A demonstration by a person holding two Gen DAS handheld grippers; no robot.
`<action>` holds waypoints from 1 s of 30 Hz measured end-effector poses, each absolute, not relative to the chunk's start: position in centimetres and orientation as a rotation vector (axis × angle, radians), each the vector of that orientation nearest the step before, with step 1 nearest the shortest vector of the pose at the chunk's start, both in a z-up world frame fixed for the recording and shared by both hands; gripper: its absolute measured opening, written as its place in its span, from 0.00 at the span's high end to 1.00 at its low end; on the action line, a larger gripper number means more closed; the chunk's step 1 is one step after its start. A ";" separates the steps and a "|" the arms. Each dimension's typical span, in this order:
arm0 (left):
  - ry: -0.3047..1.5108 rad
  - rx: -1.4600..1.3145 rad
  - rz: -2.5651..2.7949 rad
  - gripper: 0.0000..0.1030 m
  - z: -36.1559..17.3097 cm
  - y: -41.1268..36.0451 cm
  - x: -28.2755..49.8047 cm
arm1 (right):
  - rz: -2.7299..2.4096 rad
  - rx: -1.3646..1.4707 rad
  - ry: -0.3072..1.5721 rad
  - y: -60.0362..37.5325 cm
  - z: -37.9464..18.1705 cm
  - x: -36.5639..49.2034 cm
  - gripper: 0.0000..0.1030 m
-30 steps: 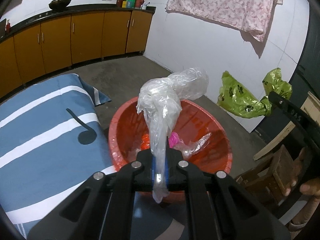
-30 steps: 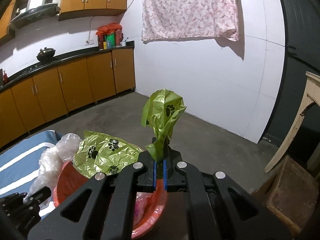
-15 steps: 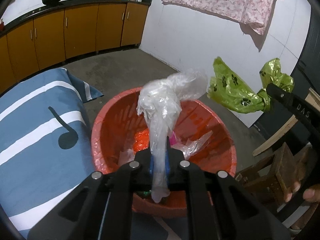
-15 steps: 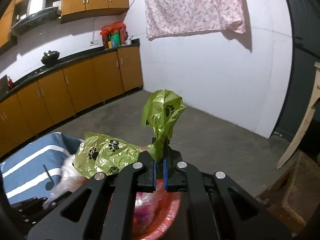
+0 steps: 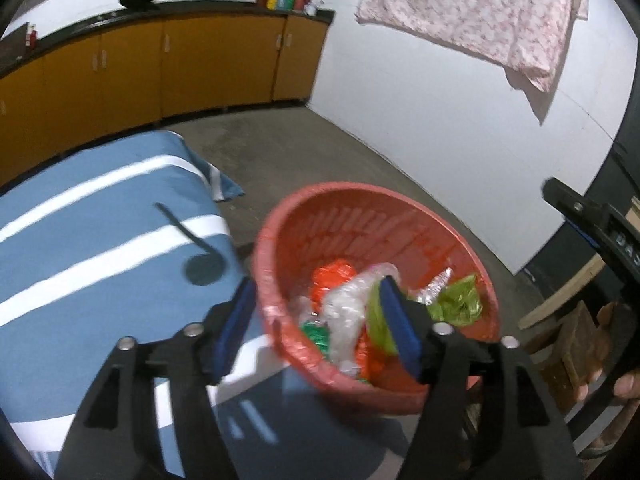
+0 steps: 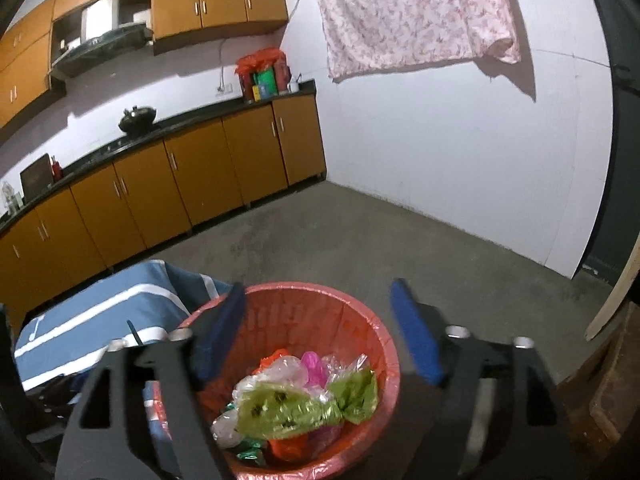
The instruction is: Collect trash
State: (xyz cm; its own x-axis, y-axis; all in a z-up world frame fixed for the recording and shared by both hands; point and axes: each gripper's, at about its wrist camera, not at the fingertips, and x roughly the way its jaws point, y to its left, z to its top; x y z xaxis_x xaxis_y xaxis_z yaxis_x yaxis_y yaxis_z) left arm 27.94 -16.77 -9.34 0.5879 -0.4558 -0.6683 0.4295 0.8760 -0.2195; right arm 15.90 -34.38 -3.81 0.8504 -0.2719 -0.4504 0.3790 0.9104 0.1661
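One red basket is sitting on the floor beside one blue striped mattress, holding one green paw-print bag, lying lengthwise left to right, and one clear plastic bag among other wrappers. Two grippers are hovering over it: the left gripper and the right gripper are both opening wide, gripping nothing.

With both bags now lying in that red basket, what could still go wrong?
The green bag lies loose on top of the pile, so it might slide out if the red basket is bumped. The left gripper, its jaws opening with nothing between them, hangs over the rim and could knock it. The basket sits against the striped cloth, which could get snagged.
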 end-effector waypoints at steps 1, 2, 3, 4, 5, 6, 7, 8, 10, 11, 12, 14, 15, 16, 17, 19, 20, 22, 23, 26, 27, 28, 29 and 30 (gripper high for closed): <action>0.768 -0.038 -0.501 0.27 -8.8 -16.0 27.4 | -0.350 0.252 0.416 -34.2 -3.5 15.3 0.13; 0.745 -0.035 -0.483 0.22 -8.2 -15.4 26.8 | -0.352 0.247 0.398 -33.9 -3.1 14.8 0.08; 0.726 -0.031 -0.469 0.19 -7.7 -14.8 26.4 | -0.356 0.235 0.376 -33.6 -2.8 14.0 0.04; 0.702 -0.027 -0.452 0.14 -7.1 -14.1 25.7 | -0.363 0.219 0.355 -33.1 -2.4 13.2 0.03; 0.685 -0.024 -0.439 0.11 -6.7 -13.6 25.2 | -0.365 0.212 0.345 -32.9 -2.2 12.9 0.02; 0.662 -0.019 -0.417 0.09 -6.1 -12.8 24.4 | -0.368 0.195 0.337 -32.4 -2.0 12.2 0.02; 0.649 -0.018 -0.399 0.06 -5.7 -12.2 23.7 | -0.373 0.179 0.337 -32.0 -1.9 11.8 0.02; 0.642 -0.020 -0.390 0.04 -5.4 -11.8 23.3 | -0.378 0.162 0.338 -31.5 -1.8 11.4 0.02; 0.626 -0.032 -0.366 0.04 -4.5 -10.2 21.8 | -0.379 0.147 0.341 -30.6 -1.7 10.2 0.02; 0.618 -0.036 -0.356 0.04 -4.2 -9.5 21.1 | -0.373 0.149 0.344 -30.3 -1.8 9.8 0.02; 0.611 -0.038 -0.346 0.04 -4.0 -9.0 20.6 | -0.362 0.156 0.348 -29.9 -1.8 9.2 0.02; 0.582 -0.036 -0.310 0.04 -3.4 -7.6 18.9 | -0.353 0.158 0.361 -29.2 -1.9 8.3 0.02; 0.572 -0.033 -0.298 0.04 -3.1 -7.1 18.4 | -0.356 0.149 0.369 -28.8 -1.9 7.9 0.02; 0.557 -0.030 -0.279 0.04 -2.9 -6.4 17.6 | -0.362 0.142 0.370 -28.4 -1.9 7.4 0.02; 0.544 -0.028 -0.264 0.04 -2.7 -5.9 16.8 | -0.368 0.140 0.369 -28.1 -2.0 6.9 0.02; 0.517 -0.022 -0.224 0.04 -2.3 -4.7 14.9 | -0.371 0.143 0.368 -27.4 -1.9 6.0 0.02; 0.508 -0.019 -0.206 0.04 -2.2 -4.2 14.2 | -0.366 0.145 0.370 -27.0 -1.9 5.6 0.02; 0.494 -0.013 -0.181 0.04 -2.1 -3.3 13.0 | -0.350 0.143 0.367 -26.2 -1.9 5.0 0.02; 0.487 -0.007 -0.164 0.04 -2.1 -2.9 12.2 | -0.343 0.137 0.363 -25.8 -1.9 4.7 0.02; 0.479 0.006 -0.133 0.04 -2.2 -1.9 10.6 | -0.329 0.117 0.357 -24.7 -2.0 3.9 0.02; 0.479 0.008 -0.125 0.04 -2.2 -1.6 10.3 | -0.323 0.111 0.358 -24.5 -2.0 3.7 0.02; 0.478 0.010 -0.115 0.04 -2.3 -1.3 9.8 | -0.316 0.105 0.359 -24.3 -2.0 3.5 0.02; 0.477 0.012 -0.108 0.04 -2.4 -1.1 9.5 | -0.311 0.100 0.360 -24.2 -2.0 3.4 0.02; 0.472 0.017 -0.099 0.04 -2.5 -0.8 9.0 | -0.303 0.093 0.361 -23.9 -2.1 3.2 0.02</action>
State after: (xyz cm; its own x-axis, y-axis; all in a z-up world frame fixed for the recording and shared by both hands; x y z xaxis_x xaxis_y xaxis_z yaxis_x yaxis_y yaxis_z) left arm 8.99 -0.80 -2.48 0.8860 -0.0913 -0.4547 0.0993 0.9950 -0.0063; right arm 3.18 -23.86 -2.09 0.8911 -0.2745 -0.3614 0.3076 0.9508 0.0363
